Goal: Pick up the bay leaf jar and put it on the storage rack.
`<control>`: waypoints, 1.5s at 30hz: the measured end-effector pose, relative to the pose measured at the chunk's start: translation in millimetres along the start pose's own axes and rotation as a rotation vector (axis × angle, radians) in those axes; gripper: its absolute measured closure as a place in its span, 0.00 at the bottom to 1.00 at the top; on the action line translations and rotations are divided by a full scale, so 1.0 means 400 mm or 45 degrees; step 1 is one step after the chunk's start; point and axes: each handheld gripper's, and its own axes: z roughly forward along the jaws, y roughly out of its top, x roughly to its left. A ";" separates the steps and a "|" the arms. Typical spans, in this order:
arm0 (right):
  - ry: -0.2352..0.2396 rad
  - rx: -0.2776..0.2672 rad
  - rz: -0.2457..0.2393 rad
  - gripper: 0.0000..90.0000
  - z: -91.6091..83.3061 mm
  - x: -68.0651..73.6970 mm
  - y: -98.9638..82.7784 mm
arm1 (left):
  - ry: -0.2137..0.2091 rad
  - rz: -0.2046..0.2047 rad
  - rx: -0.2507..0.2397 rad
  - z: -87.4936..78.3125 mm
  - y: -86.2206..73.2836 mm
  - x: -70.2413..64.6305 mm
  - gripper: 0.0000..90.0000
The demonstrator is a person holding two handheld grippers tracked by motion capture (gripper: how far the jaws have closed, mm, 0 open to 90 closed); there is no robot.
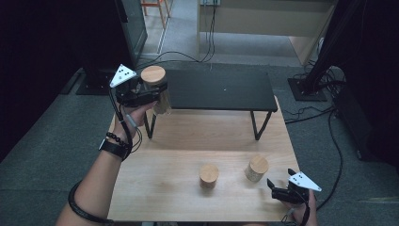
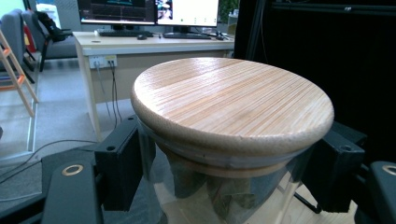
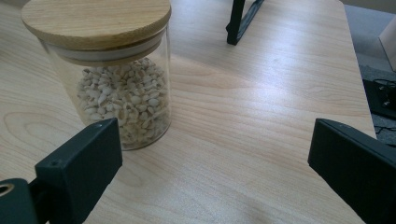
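Nearest, at the right near corner of the tabletop [image 1: 155, 188], the right tool [image 1: 278, 187] rests low with its jaws wide apart and nothing between them. Just beyond it stands a glass jar of pale grains [image 3: 116, 79] under a wooden lid, upright and untouched. Left of that jar, apart from it, stands a second lidded jar [image 1: 208, 176], likewise upright on the tabletop.

Farther off, at the far left, the left tool [image 1: 153, 96] is clamped on a third jar [image 2: 224, 154] just below its wooden lid, and holds it in the air beside the left end of the black shelf [image 1: 221, 89].

Judgement: the work appears to be moving jars onto the shelf. None is placed yet; one is in transit, two remain.
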 end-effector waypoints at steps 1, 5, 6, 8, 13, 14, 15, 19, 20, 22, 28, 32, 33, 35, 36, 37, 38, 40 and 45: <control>0.001 0.000 -0.001 0.03 0.000 0.000 0.000 | 0.002 0.005 0.001 0.003 0.003 0.001 0.28; 0.001 0.000 -0.002 0.03 0.000 0.000 0.000 | 0.014 -0.009 0.002 0.018 0.007 0.008 0.27; 0.001 0.001 -0.001 0.03 0.000 0.000 0.000 | 0.017 -0.014 0.003 0.023 0.006 0.011 0.27; 0.002 0.001 -0.002 0.03 0.000 0.000 0.000 | 0.026 -0.020 0.007 0.034 0.005 0.015 0.27; 0.003 -0.001 -0.001 0.03 -0.001 -0.001 0.000 | 0.046 -0.016 0.028 0.059 0.006 0.020 0.28; 0.002 -0.001 -0.003 0.03 -0.001 0.000 -0.001 | 0.046 -0.016 0.028 0.059 0.006 0.020 0.28; 0.002 -0.002 -0.004 0.03 -0.001 0.000 -0.001 | 0.059 -0.009 0.033 0.067 0.009 0.019 0.27; 0.003 -0.003 -0.004 0.03 -0.001 0.000 -0.001 | 0.059 -0.015 0.029 0.085 0.017 0.022 0.28; 0.003 -0.003 -0.004 0.03 -0.001 0.000 -0.001 | 0.061 -0.009 0.034 0.090 0.021 0.021 0.28; 0.003 -0.003 -0.003 0.03 -0.002 0.000 -0.002 | 0.063 -0.004 0.036 0.101 0.026 0.021 0.28; 0.003 -0.004 -0.002 0.03 -0.002 -0.001 -0.002 | 0.067 0.000 0.040 0.126 0.035 0.019 0.28; 0.004 -0.005 -0.003 0.03 -0.002 -0.001 -0.002 | 0.074 -0.022 0.036 0.148 0.034 0.023 0.28; 0.004 -0.006 -0.003 0.03 -0.002 -0.001 -0.002 | 0.073 -0.026 0.037 0.152 0.034 0.023 0.28; 0.006 -0.006 -0.004 0.03 -0.002 -0.001 -0.003 | 0.081 -0.013 0.044 0.162 0.036 0.021 0.28; 0.007 -0.006 -0.003 0.03 -0.002 -0.001 -0.002 | 0.081 -0.013 0.044 0.162 0.036 0.021 0.28; 0.008 -0.006 -0.004 0.03 -0.002 -0.001 -0.003 | 0.090 -0.012 0.050 0.170 0.037 0.020 0.28; 0.009 -0.006 -0.005 0.03 -0.002 -0.002 -0.002 | 0.090 -0.012 0.050 0.170 0.037 0.020 0.28; 0.010 -0.007 -0.005 0.03 -0.002 -0.002 -0.002 | 0.093 -0.014 0.052 0.176 0.036 0.024 0.28; 0.006 -0.007 -0.005 0.03 -0.001 -0.001 -0.002 | 0.121 -0.010 0.046 0.197 0.038 0.023 0.28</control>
